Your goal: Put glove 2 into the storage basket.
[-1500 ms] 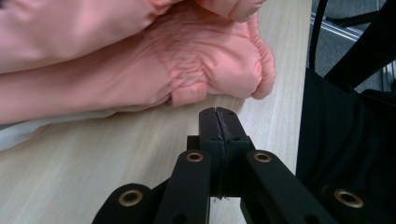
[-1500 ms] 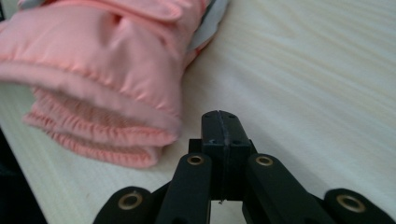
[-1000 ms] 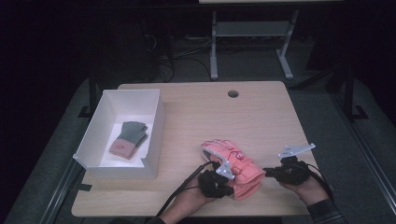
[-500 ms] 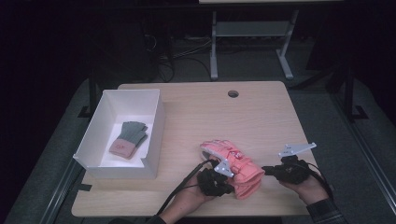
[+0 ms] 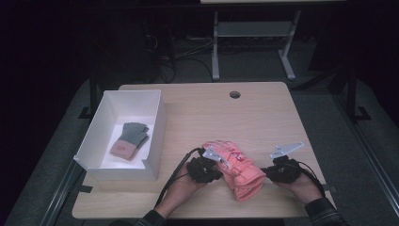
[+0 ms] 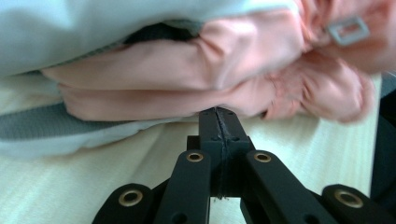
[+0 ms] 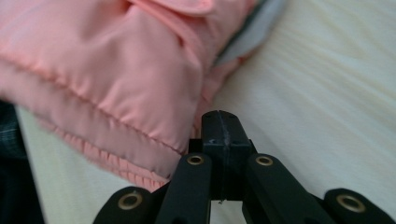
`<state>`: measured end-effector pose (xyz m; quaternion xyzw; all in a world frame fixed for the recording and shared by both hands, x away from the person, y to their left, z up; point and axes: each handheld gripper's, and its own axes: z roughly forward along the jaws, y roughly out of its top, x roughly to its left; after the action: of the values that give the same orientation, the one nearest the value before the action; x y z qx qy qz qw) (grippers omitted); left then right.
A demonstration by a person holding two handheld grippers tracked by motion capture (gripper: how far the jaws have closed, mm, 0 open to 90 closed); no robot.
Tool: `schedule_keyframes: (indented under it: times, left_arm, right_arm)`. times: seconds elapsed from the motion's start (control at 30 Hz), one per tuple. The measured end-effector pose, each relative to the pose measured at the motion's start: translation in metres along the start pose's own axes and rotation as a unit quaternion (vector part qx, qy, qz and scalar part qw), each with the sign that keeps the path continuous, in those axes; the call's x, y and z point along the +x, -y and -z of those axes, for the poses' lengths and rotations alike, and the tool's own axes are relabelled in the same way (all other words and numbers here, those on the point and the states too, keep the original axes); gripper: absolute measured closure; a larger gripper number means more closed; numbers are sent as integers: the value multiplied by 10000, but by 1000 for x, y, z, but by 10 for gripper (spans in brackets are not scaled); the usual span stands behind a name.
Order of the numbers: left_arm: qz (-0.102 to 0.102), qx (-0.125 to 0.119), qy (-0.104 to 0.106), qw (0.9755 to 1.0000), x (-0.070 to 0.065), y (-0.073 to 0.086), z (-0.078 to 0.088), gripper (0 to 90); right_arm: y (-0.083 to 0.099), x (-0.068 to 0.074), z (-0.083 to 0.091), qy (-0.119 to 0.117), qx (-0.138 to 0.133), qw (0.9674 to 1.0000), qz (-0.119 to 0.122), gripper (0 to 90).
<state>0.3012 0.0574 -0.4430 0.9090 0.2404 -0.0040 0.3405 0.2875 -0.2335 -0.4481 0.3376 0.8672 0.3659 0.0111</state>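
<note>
the puffy salmon-pink padded ski glove [image 5: 235, 169] lies on the pale wooden table [image 5: 263, 113], to the right of the white open cardboard box [image 5: 157, 125] and close to the table's near edge. the left gripper [image 5: 217, 165] sits against the side of the glove facing the box, and the right gripper [image 5: 264, 173] sits at the glove's far side from the box. in both gripper views the black jaws are pressed together with nothing visible between them, tips just at the fabric, so neither seems to have a real hold on the glove.

from where i stand, the risk is that closed jaws can only nudge this slippery, bulky thing. pushing from either side could bunch it up or slide it toward the near edge and off the table. if the aim is the box, where a small grey and pink knit glove [image 5: 130, 140] already lies, a thin pinch of the cuff might slip loose mid-lift, or the dangling glove could catch the box wall and tip or shove the box.
</note>
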Motion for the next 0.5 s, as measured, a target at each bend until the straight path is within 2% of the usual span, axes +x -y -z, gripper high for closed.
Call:
schedule_keyframes:
  times: [0.13,0.17,0.37,0.43,0.47,0.5]
  left_arm:
    - [76,-43,-63,9999,7,-1,1,898]
    - [63,-29,-83,9999,11,-2,2,898]
    - [245,-172,-155,9994,25,-5,1,898]
    - [173,-131,-177,9996,29,-6,2,898]
    - [219,-154,-183,9995,30,-7,1,898]
    - [162,-124,-192,9996,33,-7,2,898]
  right_arm:
    - [1,4,-2,-123,26,9999,22,900]
    - [0,9,-6,-221,17,9997,66,900]
    - [-4,19,-12,-395,-3,9991,148,900]
    - [-7,28,-17,-448,-52,9985,301,900]
    - [-7,28,-17,-448,-52,9985,301,900]
    - [-8,30,-18,-471,-69,9984,312,900]
